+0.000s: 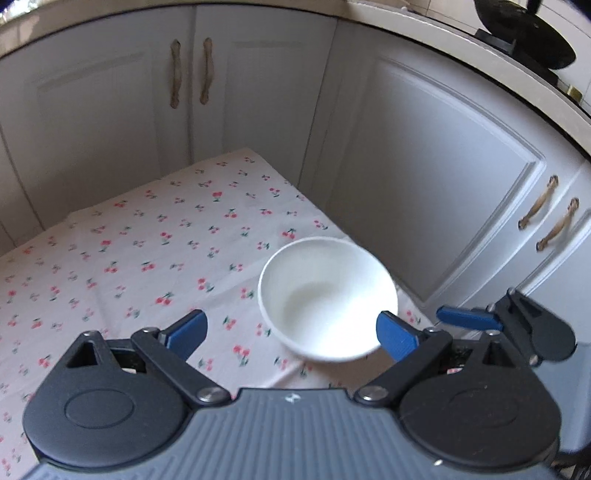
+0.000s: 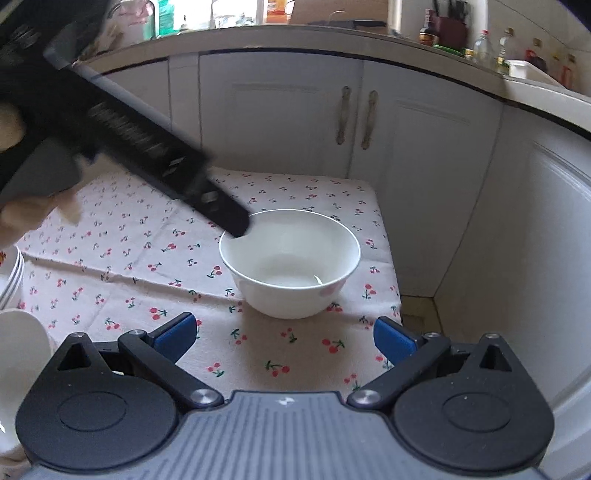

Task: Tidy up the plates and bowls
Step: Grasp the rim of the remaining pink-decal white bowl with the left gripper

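A white bowl (image 1: 325, 295) stands upright on the cherry-print tablecloth (image 1: 147, 258), near the table's right edge. My left gripper (image 1: 291, 330) hangs over it, open wide; its right finger (image 1: 395, 334) overlaps the bowl's near rim, and no pad presses on it. In the right wrist view the same bowl (image 2: 291, 262) lies ahead of my right gripper (image 2: 284, 334), which is open and empty. The left gripper's dark body (image 2: 155, 155) slants down from the upper left to the bowl's far-left rim. A stack of white plates (image 2: 11, 273) and another white bowl (image 2: 22, 354) sit at the left edge.
White cabinet doors (image 1: 424, 166) with curved handles (image 1: 207, 70) close in behind and to the right of the table. A black pan (image 1: 524, 33) sits on the counter above. Bottles (image 2: 484, 46) line the countertop. A narrow strip of floor (image 2: 417, 310) shows beside the table's right edge.
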A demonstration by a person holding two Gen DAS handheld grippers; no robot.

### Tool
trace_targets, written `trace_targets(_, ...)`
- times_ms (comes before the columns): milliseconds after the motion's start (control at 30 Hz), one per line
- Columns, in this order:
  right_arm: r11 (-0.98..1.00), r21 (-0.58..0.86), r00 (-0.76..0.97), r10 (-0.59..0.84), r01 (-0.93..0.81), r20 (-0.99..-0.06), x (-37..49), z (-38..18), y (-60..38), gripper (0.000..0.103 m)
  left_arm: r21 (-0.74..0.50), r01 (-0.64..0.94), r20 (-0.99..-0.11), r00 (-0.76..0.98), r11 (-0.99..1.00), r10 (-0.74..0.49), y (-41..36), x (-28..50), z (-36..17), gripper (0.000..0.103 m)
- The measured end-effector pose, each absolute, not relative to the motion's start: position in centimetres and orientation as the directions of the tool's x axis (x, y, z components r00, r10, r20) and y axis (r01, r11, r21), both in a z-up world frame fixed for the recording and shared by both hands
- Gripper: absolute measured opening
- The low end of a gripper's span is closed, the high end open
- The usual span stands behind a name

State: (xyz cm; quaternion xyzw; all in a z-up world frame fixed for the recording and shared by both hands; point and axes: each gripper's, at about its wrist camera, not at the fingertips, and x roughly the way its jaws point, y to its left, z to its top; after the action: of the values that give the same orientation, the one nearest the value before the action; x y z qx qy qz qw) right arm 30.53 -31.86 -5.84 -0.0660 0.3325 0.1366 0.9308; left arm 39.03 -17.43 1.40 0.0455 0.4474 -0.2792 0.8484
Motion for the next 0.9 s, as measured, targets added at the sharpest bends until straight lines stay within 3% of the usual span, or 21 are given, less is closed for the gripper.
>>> trace_targets(233, 0.946, -0.016, 0.728, 0.239, -0.324, -0.642, 32.6, -6.1, -32.2, 0.103, -0.184, 0.498, -0.815, 0.405, 0.847, -0.415, -19.3, 42.2, -0.1, 0.092)
trace_targets(600, 0.95, -0.012, 0.747, 0.236, -0.311, -0.621, 33.4, -6.8, -32.3, 0.094, -0.242, 0.497, -0.827, 0.342, 0.833, -0.445, -20.0, 44.2, -1.7, 0.071)
trace_targets(900, 0.943, -0.028, 0.759, 0.248, -0.331, -0.602, 33.8, -7.0, -32.2, 0.087, -0.235, 0.526, -0.834, 0.322, 0.817, -0.447, -20.6, 44.7, -2.1, 0.069)
